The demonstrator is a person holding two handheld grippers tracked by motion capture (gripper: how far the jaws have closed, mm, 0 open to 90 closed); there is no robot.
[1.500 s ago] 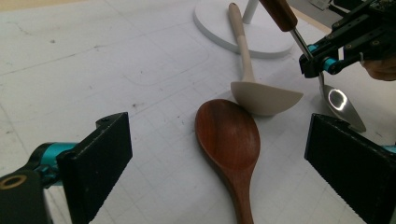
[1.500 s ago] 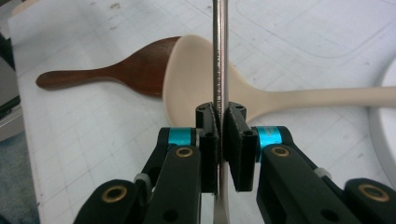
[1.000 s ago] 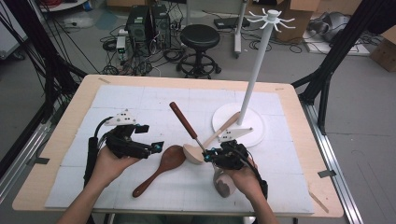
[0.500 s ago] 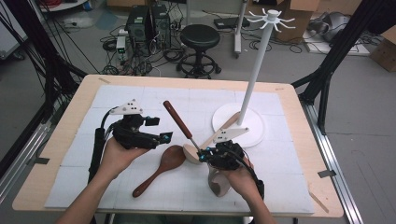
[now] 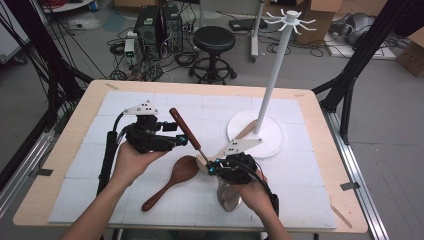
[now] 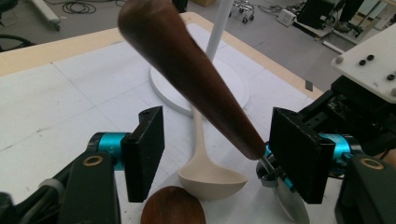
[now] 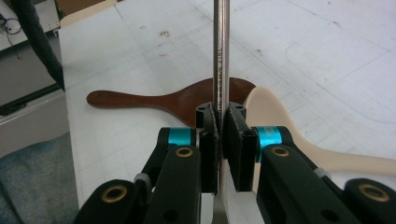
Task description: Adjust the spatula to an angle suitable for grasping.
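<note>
My right gripper (image 5: 212, 169) (image 7: 220, 126) is shut on the thin metal shaft (image 7: 220, 51) of a utensil. Its brown wooden handle (image 5: 184, 129) (image 6: 187, 70) slants up and away, and its metal head (image 5: 229, 197) hangs below the hand. My left gripper (image 5: 182, 140) (image 6: 219, 149) reaches in from the left with the handle between its jaws. The jaws have just been closing, and a gap still shows beside the left pad. A dark wooden spoon (image 5: 172, 180) (image 7: 187, 100) and a pale wooden ladle (image 6: 212, 177) (image 7: 280, 121) lie on the white mat underneath.
A white stand rises at the back right, with a tall pole (image 5: 272, 75), hooks at the top and a round base (image 5: 270, 137). The ladle's handle rests toward that base. Bare white mat (image 5: 125, 105) lies to the left, ringed by the table's wooden edge (image 5: 350, 200).
My left gripper has moved right and up to the wooden handle, and its jaws have narrowed around it. The right gripper stays where it was; the handle's top has tipped slightly left.
</note>
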